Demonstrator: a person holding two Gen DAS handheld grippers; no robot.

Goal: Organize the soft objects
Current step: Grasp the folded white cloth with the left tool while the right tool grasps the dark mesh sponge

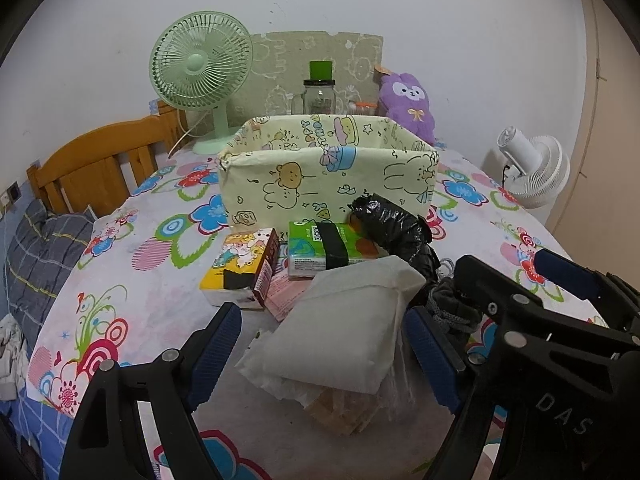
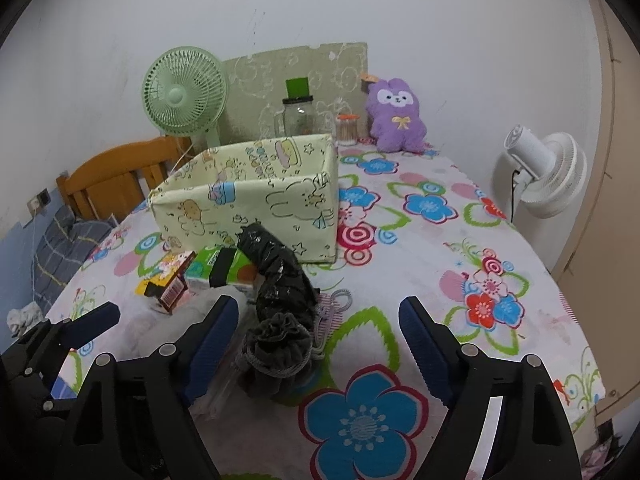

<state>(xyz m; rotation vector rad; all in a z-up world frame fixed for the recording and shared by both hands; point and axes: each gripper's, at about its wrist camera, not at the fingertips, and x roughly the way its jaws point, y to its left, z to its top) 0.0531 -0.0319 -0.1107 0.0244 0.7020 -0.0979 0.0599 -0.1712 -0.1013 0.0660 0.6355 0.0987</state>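
A yellow cartoon-print fabric box stands open on the flowered table; it also shows in the right wrist view. In front of it lie a white soft pack, a green tissue pack, a yellow cartoon tissue pack, a pink pack, a black plastic roll and a grey mesh sponge. My left gripper is open, its fingers on either side of the white pack. My right gripper is open above the table, with the sponge between its fingers, near the left one.
A green fan, a glass jar and a purple plush stand at the back by the wall. A white fan stands beyond the table's right edge. A wooden chair is at the left.
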